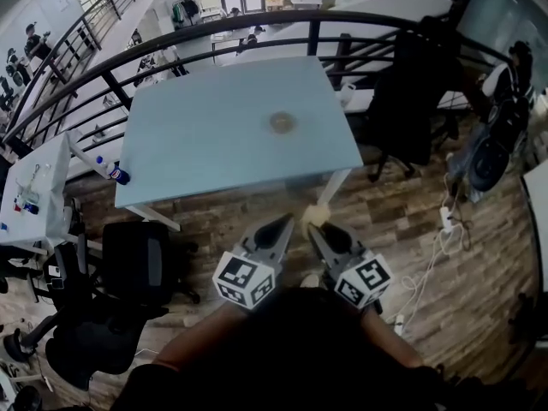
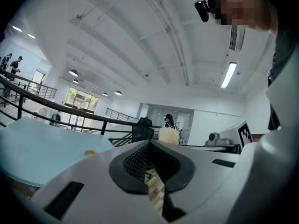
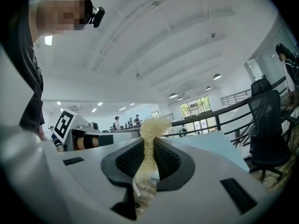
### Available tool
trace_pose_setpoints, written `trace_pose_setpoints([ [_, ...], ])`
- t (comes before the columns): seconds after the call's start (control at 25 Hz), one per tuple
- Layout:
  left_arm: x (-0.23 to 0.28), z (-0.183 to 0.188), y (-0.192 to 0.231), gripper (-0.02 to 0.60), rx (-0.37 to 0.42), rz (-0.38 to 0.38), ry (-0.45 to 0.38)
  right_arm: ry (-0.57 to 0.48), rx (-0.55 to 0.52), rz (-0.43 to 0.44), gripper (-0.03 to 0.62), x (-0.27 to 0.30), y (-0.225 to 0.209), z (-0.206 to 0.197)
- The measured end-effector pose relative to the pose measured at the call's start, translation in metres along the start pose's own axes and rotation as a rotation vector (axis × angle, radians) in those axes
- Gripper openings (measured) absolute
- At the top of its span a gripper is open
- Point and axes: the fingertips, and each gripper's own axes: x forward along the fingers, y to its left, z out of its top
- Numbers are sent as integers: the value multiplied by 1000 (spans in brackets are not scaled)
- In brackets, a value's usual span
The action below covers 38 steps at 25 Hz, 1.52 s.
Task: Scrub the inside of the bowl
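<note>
Looking down in the head view, the bowl [image 1: 282, 123] sits at the middle of the table [image 1: 188, 152]; the left gripper [image 1: 284, 223] and right gripper [image 1: 313, 226] hang off the table's near edge. Left gripper view: jaws pressed together, empty. Right gripper view: jaws clamp a pale scrubber [image 3: 153, 125], table beyond.

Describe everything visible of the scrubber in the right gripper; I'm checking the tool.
The scrubber is a pale yellow fibrous pad, like loofah or netting. The right gripper is shut on it: its middle is squeezed thin between the dark ribbed pads, and a fluffy tuft stands out beyond the tips. Only the pads touch it.
</note>
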Motion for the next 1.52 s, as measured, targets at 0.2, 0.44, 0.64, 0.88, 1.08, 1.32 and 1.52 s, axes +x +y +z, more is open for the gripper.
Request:
trace_pose_setpoints([
  [0.2, 56, 0, -21, -3, -6, -5, -1, 6, -16, 15, 66, -20, -49, 10],
  [0.44, 95, -1, -37, -3, -19, 27, -30, 23, -25, 33, 66, -41, -88, 8],
  [0.64, 121, -1, -52, -3, -5, 12, -15, 9, -20, 12, 66, -54, -112, 13],
  [0.88, 138, -10, -55, -3, -17, -2, 12, -6, -11, 2, 66, -60, -131, 10],
  [1.08, 154, -12, -51, -3, -21, -1, 18, -1, 14, -29, 66, -58, -147, 12],
  [1.32, 169, -1, -39, -3, -13, 10, -20, 6, 22, -55, 66, -48, -166, 14],
  [1.52, 183, 2, -20, -3, -20, 19, -19, 18, 27, -52, 66, -30, -179, 15],
])
